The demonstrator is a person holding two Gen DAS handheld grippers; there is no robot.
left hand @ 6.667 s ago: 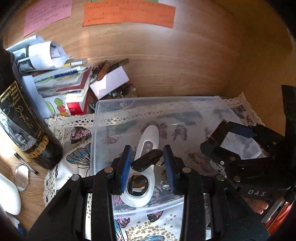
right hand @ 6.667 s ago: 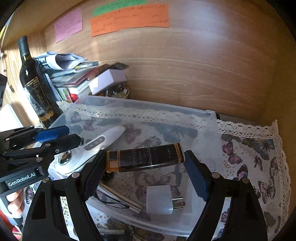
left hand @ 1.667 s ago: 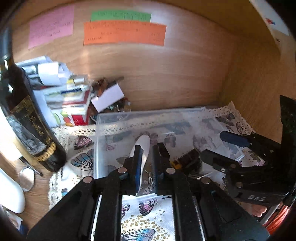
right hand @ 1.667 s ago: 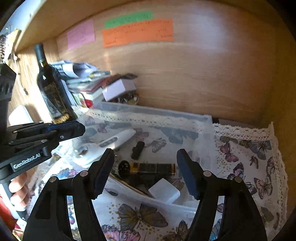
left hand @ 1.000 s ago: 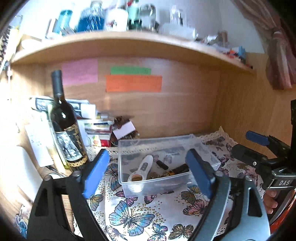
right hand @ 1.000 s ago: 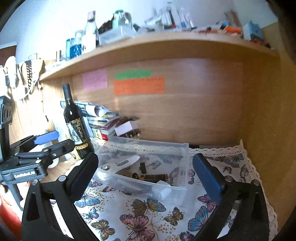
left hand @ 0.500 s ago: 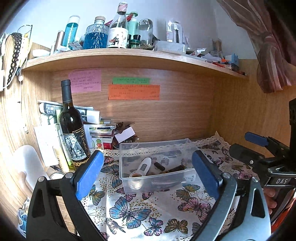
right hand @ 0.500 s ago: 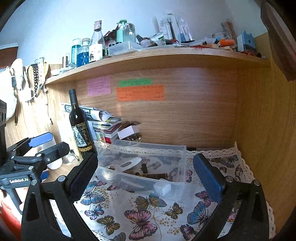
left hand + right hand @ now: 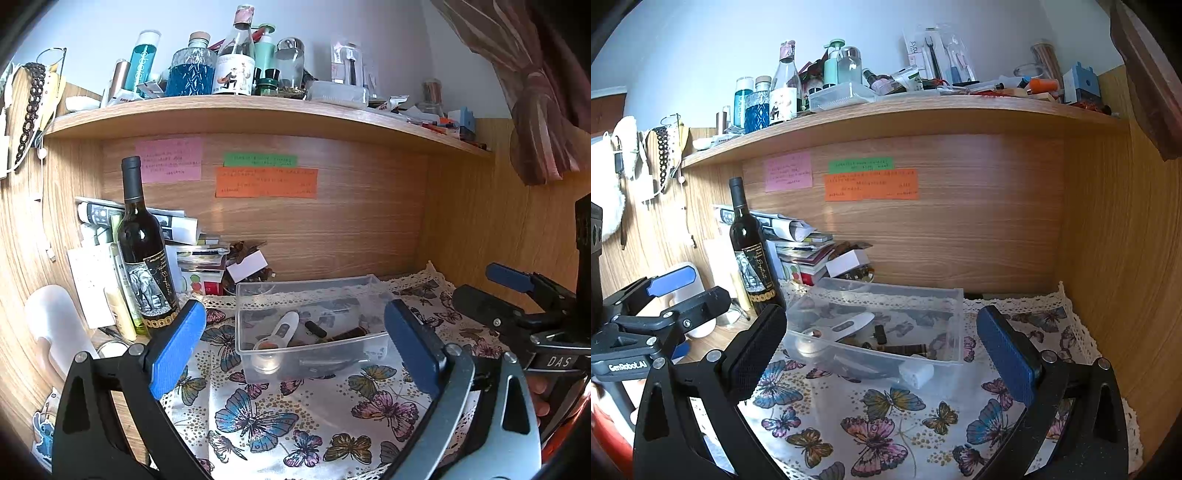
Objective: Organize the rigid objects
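Your clear bin (image 9: 255, 306) (image 9: 955, 325) sits on the butterfly cloth (image 9: 258, 417) (image 9: 886, 424), under the shelf. Inside it lie the white device (image 9: 282, 326) (image 9: 846, 326), a small black stick (image 9: 315, 328) (image 9: 880, 335), a dark amber tube (image 9: 349, 333) (image 9: 905, 349) and a white adapter (image 9: 916, 373) at the front wall. Your left gripper (image 9: 293, 343) is spread wide and empty, short of the bin. Your right gripper (image 9: 882, 350) is likewise wide apart, holding nothing. A wine bottle (image 9: 144, 251) (image 9: 751, 254) stands left of the bin.

cloth (image 9: 258, 417): white, multicoloured butterflies | bin (image 9: 354, 345): clear | notes (image 9: 266, 182): orange, green, pink | bottle (image 9: 146, 254): dark
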